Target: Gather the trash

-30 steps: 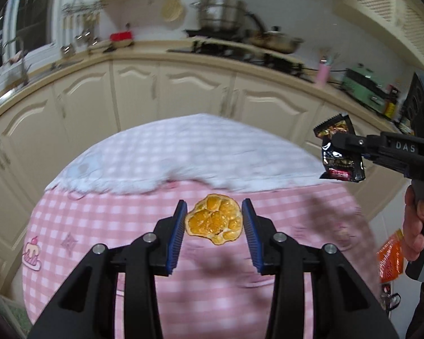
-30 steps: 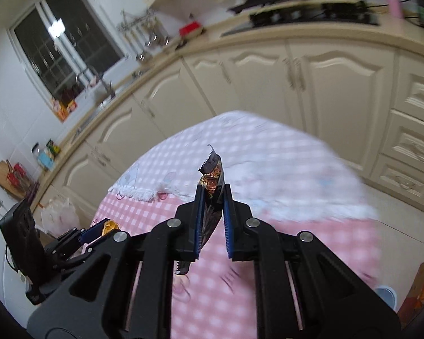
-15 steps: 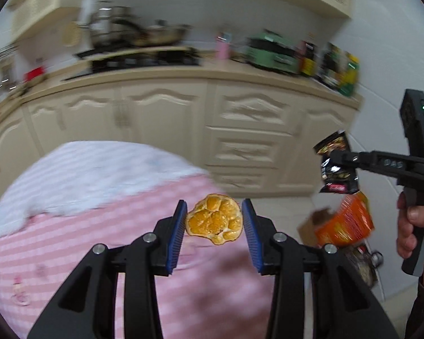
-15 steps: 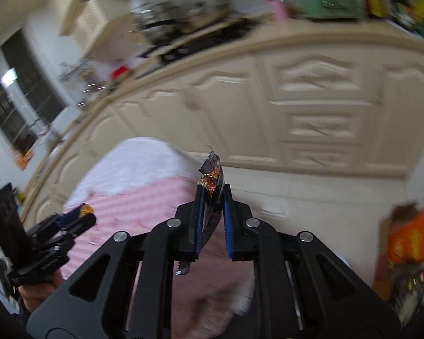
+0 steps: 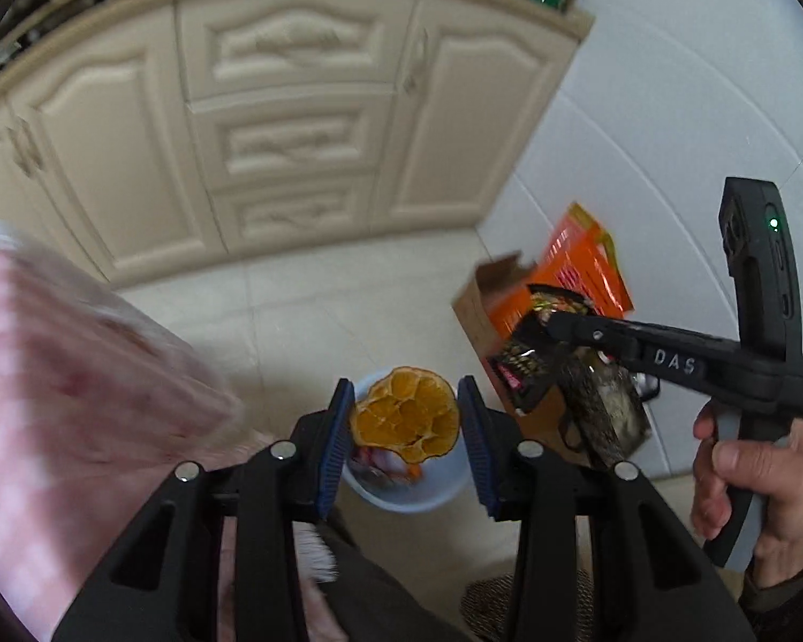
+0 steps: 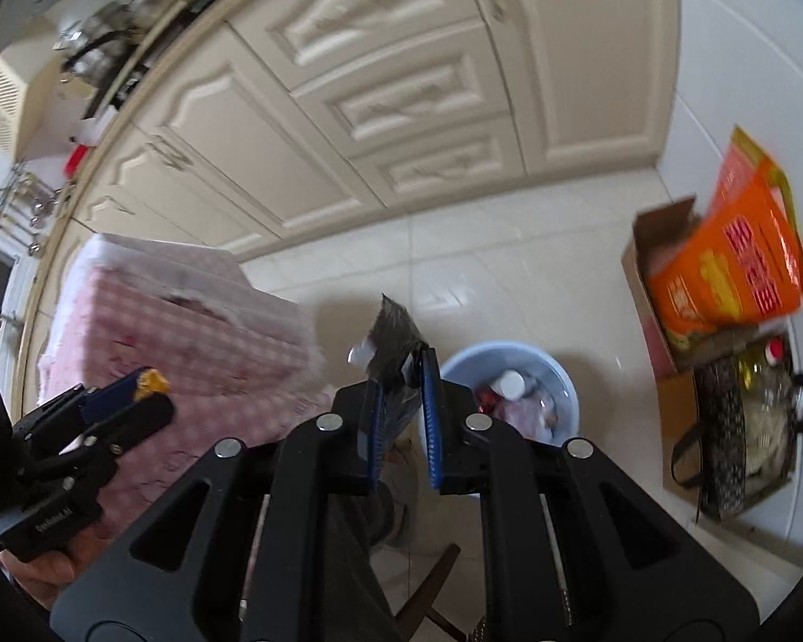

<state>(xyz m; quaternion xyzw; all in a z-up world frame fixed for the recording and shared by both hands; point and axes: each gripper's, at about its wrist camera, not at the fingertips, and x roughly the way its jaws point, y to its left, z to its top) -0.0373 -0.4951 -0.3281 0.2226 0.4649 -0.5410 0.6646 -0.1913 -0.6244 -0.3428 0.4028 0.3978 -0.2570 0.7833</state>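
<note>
My left gripper [image 5: 406,420] is shut on a piece of orange peel [image 5: 406,421] and holds it in the air above a light blue trash bin [image 5: 401,497] on the floor. My right gripper [image 6: 403,390] is shut on a dark snack wrapper [image 6: 393,337], held just left of the same bin [image 6: 514,374], which has trash inside. In the left wrist view the right gripper [image 5: 548,321] holds the wrapper [image 5: 524,369] to the right of the bin. The left gripper also shows in the right wrist view [image 6: 134,390].
The table with the pink checked cloth [image 5: 53,374] is at the left. A cardboard box with an orange package [image 6: 722,267] and a dark bag [image 6: 744,428] stand against the white wall at the right. Cream cabinets [image 5: 294,107] line the back.
Both grippers have swung right and down, away from the table, still holding the peel and the wrapper. The floor and the blue bin have come into view below them.
</note>
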